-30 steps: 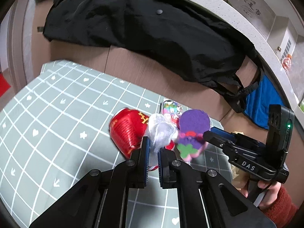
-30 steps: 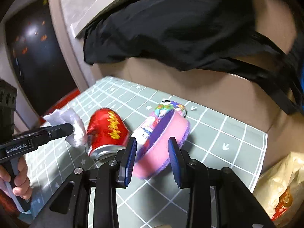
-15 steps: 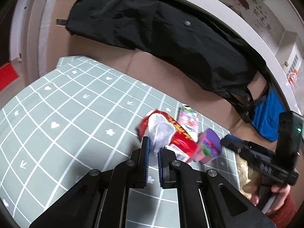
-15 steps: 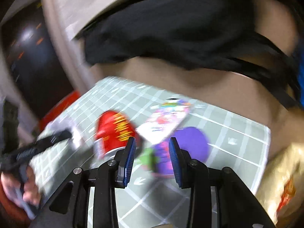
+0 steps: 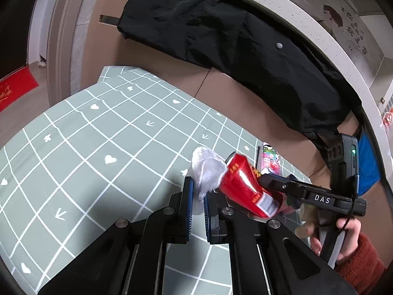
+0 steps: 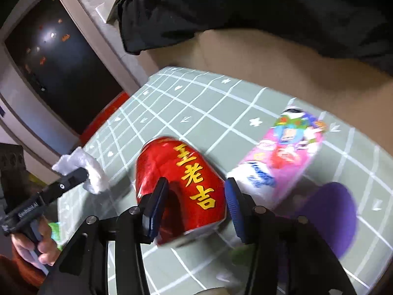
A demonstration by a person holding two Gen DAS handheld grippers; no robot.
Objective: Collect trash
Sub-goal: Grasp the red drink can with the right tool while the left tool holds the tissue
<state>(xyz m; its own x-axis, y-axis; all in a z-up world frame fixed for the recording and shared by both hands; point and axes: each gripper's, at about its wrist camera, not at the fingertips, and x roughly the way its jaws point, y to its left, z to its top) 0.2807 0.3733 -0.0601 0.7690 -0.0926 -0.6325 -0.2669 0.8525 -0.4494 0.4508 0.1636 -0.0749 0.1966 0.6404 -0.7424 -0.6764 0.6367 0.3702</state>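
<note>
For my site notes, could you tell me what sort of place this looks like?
Probably a home, perhaps near its entrance: a patterned green tablecloth, a black jacket draped over furniture, and a red mat by a doorway.

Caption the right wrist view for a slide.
Open right gripper straddles a lying red can; left gripper pinches a white tissue wad nearby.

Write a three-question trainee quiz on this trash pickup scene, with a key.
1. True or false: the left gripper is shut on the tissue.
2. What lies between the right gripper's fingers? A) pink pack B) red can C) purple pad
3. Fill in: the can lies on its ____ on the green mat.

Key:
1. True.
2. B; its jaws have just been opening and stand either side of the can, not pressing it.
3. Side, beside the pink pack.
</note>
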